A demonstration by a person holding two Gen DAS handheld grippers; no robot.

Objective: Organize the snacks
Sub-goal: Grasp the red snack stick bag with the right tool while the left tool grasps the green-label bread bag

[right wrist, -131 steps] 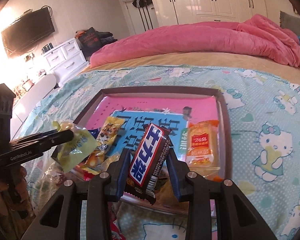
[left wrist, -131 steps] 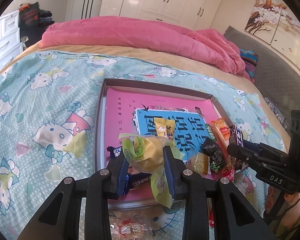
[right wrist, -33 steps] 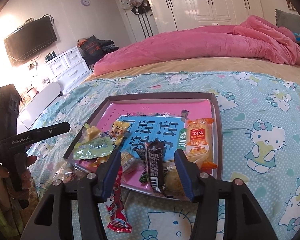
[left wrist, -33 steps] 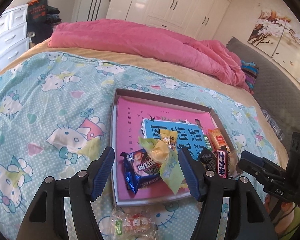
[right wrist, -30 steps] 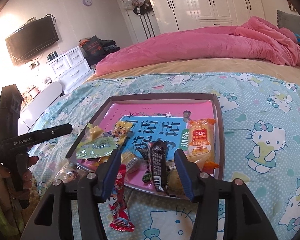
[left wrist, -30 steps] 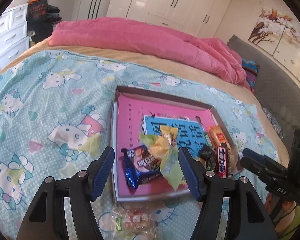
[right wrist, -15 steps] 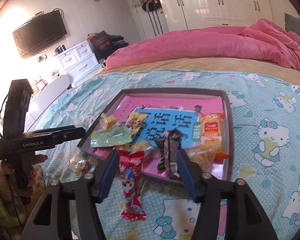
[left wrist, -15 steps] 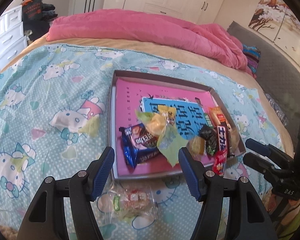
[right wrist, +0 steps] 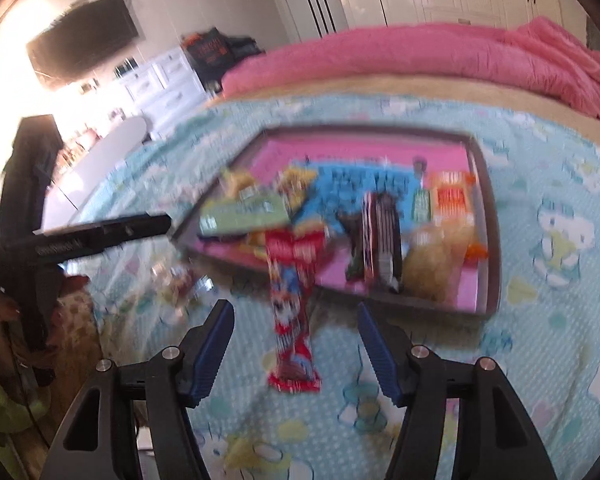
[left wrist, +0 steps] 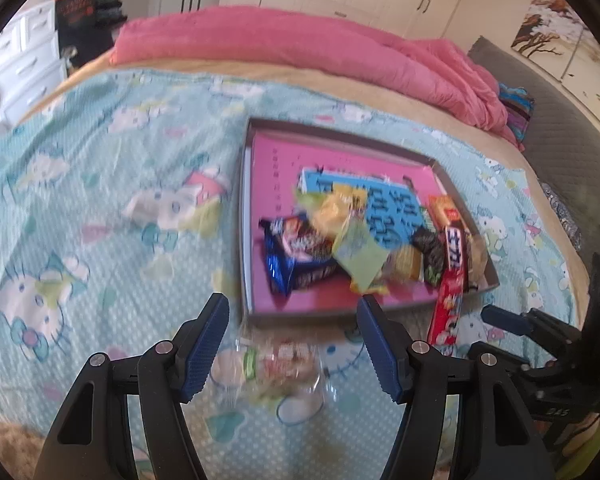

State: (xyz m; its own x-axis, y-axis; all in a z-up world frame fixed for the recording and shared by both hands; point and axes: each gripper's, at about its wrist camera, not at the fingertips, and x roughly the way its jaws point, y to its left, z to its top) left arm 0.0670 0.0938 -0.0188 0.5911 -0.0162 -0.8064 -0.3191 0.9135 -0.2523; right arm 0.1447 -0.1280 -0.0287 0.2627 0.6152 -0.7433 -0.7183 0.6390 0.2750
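Left wrist view: the left gripper [left wrist: 292,334] has its fingers apart over a clear snack bag [left wrist: 276,364] lying on the bed [left wrist: 100,184], just near of the tray [left wrist: 245,216]. More snacks are piled in the tray's near right part. Right wrist view: the right gripper [right wrist: 296,338] has its fingers apart too, holding nothing. A red packet [right wrist: 292,312] lies between them, its far end on the tray's near edge.

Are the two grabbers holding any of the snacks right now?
No, nothing is held. The left gripper is open above a clear snack packet on the bedsheet, and the right gripper is open around a red snack packet without touching it.
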